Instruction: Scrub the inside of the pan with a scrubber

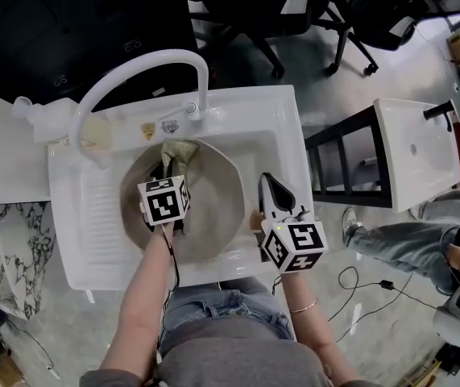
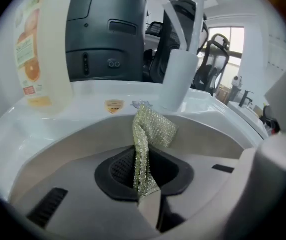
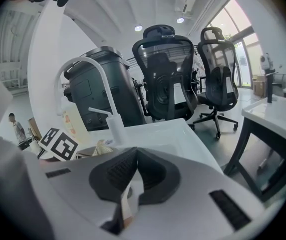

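Grey polished floor point(image 1: 391, 63), two black mesh office chairs point(image 3: 165, 79) on castors, tall bright window point(image 3: 239, 30) at right, white ceiling with round recessed lights point(image 3: 139, 28), bulky dark cabinet point(image 3: 100, 81), second white basin stand point(image 1: 416, 139), marble-patterned slab point(image 1: 12, 240), loose cable point(image 1: 387, 284) on the floor

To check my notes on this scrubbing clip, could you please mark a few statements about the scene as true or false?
1. The left gripper is shut on the scrubber. True.
2. The pan sits on the floor. False: it lies in the sink.
3. The faucet is black. False: it is white.
4. A bottle stands on the sink's rim. True.
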Motion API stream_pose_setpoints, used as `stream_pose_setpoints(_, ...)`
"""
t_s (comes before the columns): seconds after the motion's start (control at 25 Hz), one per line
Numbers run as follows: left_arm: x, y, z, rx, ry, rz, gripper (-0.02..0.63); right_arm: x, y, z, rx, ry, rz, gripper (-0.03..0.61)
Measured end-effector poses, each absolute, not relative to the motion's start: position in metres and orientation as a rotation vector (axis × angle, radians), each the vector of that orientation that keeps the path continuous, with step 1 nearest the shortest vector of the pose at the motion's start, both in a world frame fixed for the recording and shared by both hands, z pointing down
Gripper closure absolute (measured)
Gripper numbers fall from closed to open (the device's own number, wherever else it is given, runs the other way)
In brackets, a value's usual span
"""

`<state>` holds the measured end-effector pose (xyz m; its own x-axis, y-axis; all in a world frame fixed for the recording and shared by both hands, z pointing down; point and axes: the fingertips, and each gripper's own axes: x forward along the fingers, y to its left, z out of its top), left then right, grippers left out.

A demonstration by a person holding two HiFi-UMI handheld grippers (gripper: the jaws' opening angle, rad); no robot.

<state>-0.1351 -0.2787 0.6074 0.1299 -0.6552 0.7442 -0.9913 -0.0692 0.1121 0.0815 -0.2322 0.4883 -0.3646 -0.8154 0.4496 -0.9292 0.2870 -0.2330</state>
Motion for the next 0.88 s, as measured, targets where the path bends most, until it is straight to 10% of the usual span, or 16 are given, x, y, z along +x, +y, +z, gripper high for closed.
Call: stream_pose_setpoints(0.88,-0.221,-0.215,0.543,1.517,-1.879,0.469,0.551,0.040,-0.208,0.466,1.494,-2.428,0.606,0.568)
